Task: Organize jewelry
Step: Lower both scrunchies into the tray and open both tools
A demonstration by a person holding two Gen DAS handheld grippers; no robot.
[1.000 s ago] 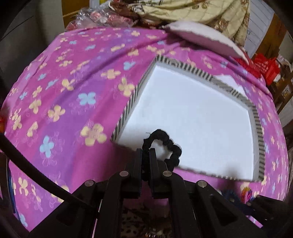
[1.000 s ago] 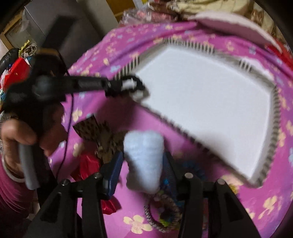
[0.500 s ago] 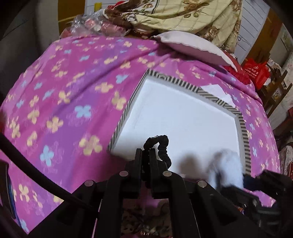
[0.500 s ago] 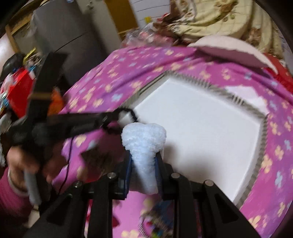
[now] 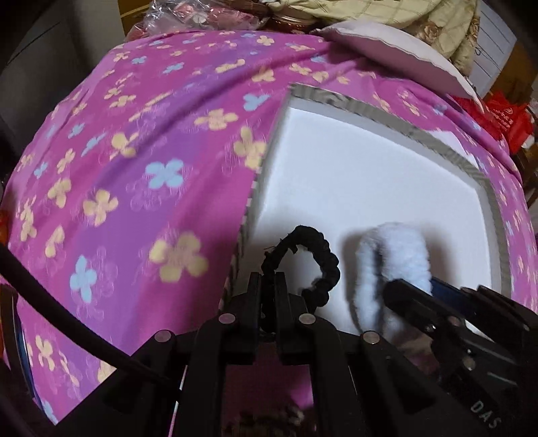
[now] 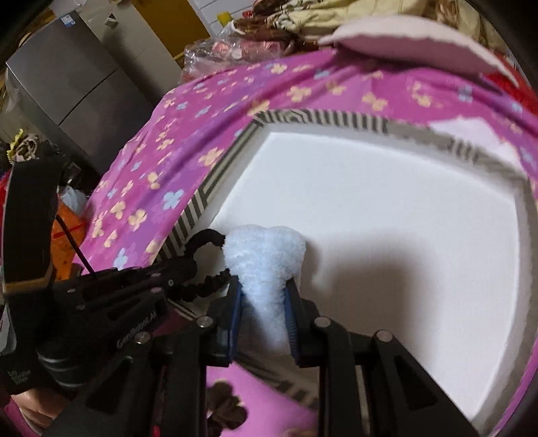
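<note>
Gripping a black hair tie (image 5: 311, 265) in my left claw (image 5: 268, 289) over the white tray's (image 5: 370, 181) near-left corner; my right claw (image 6: 262, 302) pinches a fluffy blue scrunchie (image 6: 265, 265) just beside it; the left claw's side reads "GenRobot.AI".

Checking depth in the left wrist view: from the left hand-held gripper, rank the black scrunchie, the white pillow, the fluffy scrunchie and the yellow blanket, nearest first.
1. Black scrunchie, clamped in the left hand-held gripper.
2. Fluffy scrunchie, just right, over the tray.
3. White pillow, far right, beyond the tray.
4. Yellow blanket, top, behind the pillow.
</note>
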